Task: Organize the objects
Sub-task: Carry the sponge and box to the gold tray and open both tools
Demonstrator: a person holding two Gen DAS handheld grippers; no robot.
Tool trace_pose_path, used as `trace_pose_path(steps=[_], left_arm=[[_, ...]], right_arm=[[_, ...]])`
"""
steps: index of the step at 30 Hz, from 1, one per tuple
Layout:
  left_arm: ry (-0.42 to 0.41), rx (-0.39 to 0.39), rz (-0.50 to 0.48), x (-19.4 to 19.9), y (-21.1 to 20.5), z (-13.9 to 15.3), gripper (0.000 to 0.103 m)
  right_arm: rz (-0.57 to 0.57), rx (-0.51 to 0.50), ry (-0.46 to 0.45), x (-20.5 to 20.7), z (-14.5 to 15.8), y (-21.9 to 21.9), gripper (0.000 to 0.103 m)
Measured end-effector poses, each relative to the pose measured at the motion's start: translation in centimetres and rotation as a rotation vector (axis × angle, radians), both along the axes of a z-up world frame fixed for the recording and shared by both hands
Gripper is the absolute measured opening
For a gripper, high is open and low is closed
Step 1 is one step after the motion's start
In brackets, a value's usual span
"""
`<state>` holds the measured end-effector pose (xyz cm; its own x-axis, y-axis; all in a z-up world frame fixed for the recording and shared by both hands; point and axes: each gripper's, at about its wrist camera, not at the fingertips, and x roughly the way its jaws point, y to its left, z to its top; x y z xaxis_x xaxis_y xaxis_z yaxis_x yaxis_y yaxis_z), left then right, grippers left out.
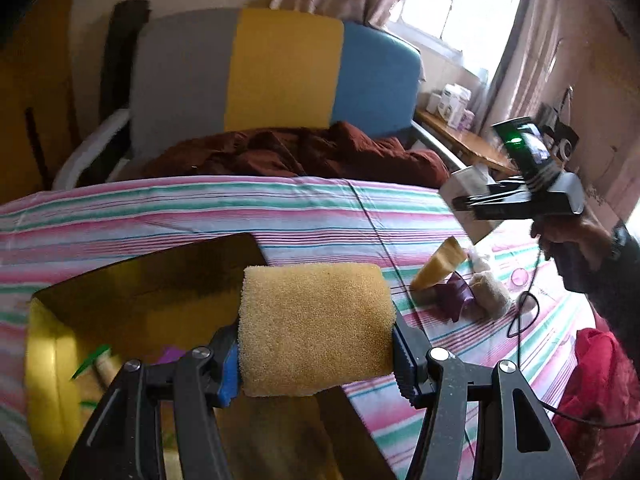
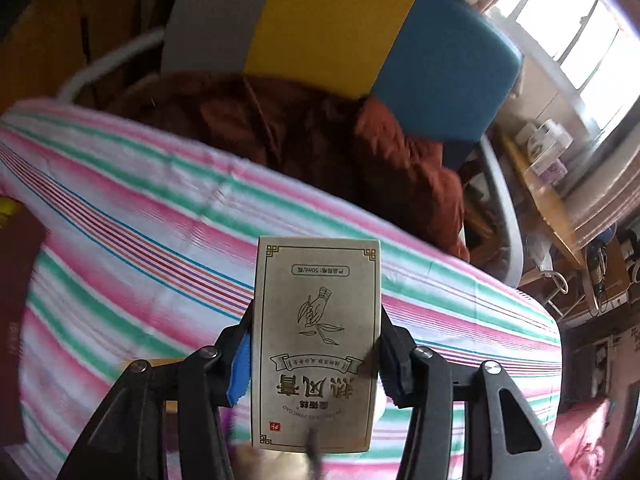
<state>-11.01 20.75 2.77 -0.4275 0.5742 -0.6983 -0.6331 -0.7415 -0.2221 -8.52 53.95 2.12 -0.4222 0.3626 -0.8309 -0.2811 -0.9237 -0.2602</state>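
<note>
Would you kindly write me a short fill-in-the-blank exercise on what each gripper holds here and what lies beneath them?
1. The left gripper is clamped on a yellow ____.
2. The right gripper grips a printed cardboard ____.
3. The bed sheet has a ____ pattern.
4. The brown blanket is bunched in front of the bed's ____.

Missing words: sponge; box; striped; headboard

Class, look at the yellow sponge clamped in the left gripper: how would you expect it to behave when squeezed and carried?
The sponge looks porous and foamy, so it is probably very light and will likely give under the left gripper, not crack. Its rough, open surface should resist slipping. Being blocky, not round, it seems unlikely to roll if set on the striped sheet.
</note>
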Motion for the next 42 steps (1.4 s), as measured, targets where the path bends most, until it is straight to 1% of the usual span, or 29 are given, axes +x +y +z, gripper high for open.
trace_pose_path(steps=[5, 9, 10, 14, 19, 22, 24, 28, 32, 35, 36, 37, 38, 39, 40, 42], left_arm=[[0.002, 0.023, 0.081, 1.7, -4.1, 0.2, 0.061], [0.005, 0.038, 0.149, 2.8, -7.8, 0.3, 0.061], [0.006, 0.041, 0.162, 3.0, -8.4, 0.3, 0.061], [0.003, 0.045, 0.244, 4.0, -12.2, -0.1, 0.061], [-0.021, 0.039, 0.322, 4.5, -16.0, -1.4, 0.061], [-0.027, 0.031, 0.358, 4.5, -17.9, -2.0, 0.061], [-0.024, 0.037, 0.381, 4.1, -19.0, -2.2, 0.061], [-0.007, 0.053, 0.406, 3.3, -19.9, -2.0, 0.061], [0.015, 0.054, 0.398, 1.6, -19.4, -1.5, 0.061], [0.04, 0.053, 0.388, 0.4, -18.6, -0.9, 0.061], [0.045, 0.046, 0.387, 0.0, -18.3, -0.8, 0.063], [0.048, 0.038, 0.382, -0.6, -17.8, -0.6, 0.064], [0.056, 0.027, 0.385, -1.3, -17.3, -0.5, 0.072], [0.061, 0.021, 0.401, -1.6, -17.2, -0.3, 0.084], [0.071, 0.018, 0.425, -1.8, -17.1, -0.1, 0.087], [0.088, 0.026, 0.44, -1.9, -17.2, 0.1, 0.089]], right_arm=[[0.058, -0.089, 0.113, 2.5, 3.1, -6.1, 0.051], [0.134, -0.195, 0.168, 3.9, 3.7, -11.4, 0.051], [0.163, -0.237, 0.18, 4.2, 3.6, -13.2, 0.051], [0.233, -0.331, 0.188, 4.9, 2.9, -18.6, 0.051], [0.298, -0.394, 0.162, 4.2, 1.0, -23.4, 0.051], [0.31, -0.404, 0.149, 3.2, -0.1, -25.7, 0.051], [0.307, -0.407, 0.145, 2.1, -0.5, -26.4, 0.051], [0.289, -0.404, 0.15, 0.6, -0.7, -28.0, 0.051], [0.274, -0.394, 0.157, -0.3, -0.4, -28.2, 0.051], [0.246, -0.372, 0.165, -2.0, -0.3, -28.3, 0.053], [0.243, -0.366, 0.174, -2.5, -0.2, -28.3, 0.054], [0.235, -0.355, 0.186, -3.1, -0.2, -28.2, 0.06], [0.219, -0.343, 0.183, -3.5, -0.1, -28.1, 0.066], [0.204, -0.335, 0.181, -3.7, -0.1, -28.0, 0.076], [0.192, -0.335, 0.186, -3.6, -0.2, -27.9, 0.079], [0.194, -0.347, 0.189, -3.1, -0.3, -27.8, 0.079]])
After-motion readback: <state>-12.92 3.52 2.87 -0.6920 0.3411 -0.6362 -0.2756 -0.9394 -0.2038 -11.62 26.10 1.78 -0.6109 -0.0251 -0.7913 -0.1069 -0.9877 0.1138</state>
